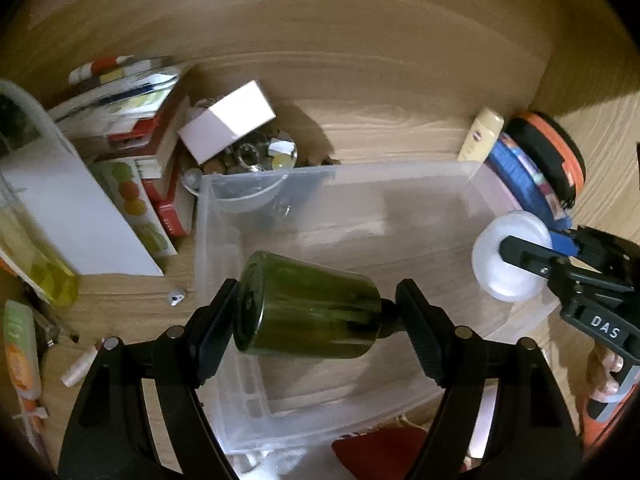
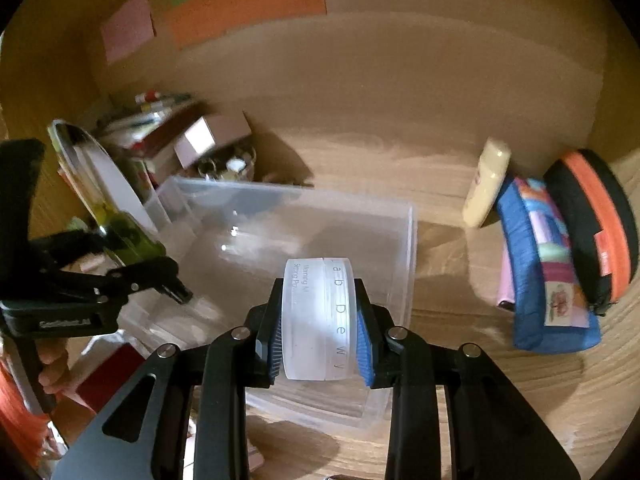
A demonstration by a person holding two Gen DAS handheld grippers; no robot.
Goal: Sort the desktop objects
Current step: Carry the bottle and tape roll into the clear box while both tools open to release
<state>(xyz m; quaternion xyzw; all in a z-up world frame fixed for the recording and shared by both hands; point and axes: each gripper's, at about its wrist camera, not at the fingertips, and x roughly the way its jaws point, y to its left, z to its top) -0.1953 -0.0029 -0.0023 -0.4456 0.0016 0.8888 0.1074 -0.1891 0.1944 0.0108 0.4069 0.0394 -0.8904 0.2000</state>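
- The left gripper [image 1: 316, 312] has its jaws closed end-on against a dark green bottle [image 1: 308, 308]: one pad presses the flat base, the other the cap end, so the bottle lies sideways between them. Gripped that way, it hangs over the near-left part of the clear plastic bin [image 1: 472, 172], probably so it can be lowered in lying down.
- The right gripper [image 2: 320, 324] is closed part-way on a frosted white cosmetic jar [image 2: 318, 320], its blue pads on the jar's two flat faces and the jar standing on edge with the lettered lid band facing up. From the left wrist view the jar [image 1: 512, 256] sits over the bin's right rim.
- Both items appear to be carried to the same bin, which I judge to be the sorting target.
- The bin [image 2: 408, 220] looks bare inside; its floor shows only reflections and the wood grain beneath.
- Far-left of the bin, a glass bowl [image 1: 248, 160] holds small shiny odds and ends, with a white box [image 1: 228, 120] tilted across its top.
- A stack of books [image 1: 136, 120] lies left of the bowl.
- To the right of the bin, a cream tube [image 2: 486, 184], a blue patchwork pouch [image 2: 548, 264] and an orange-and-black zip case [image 2: 596, 224] lean together on the wooden desk [image 2: 400, 148].
- Risk, as I judge it: the end-on hold on the bottle could let it pivot.
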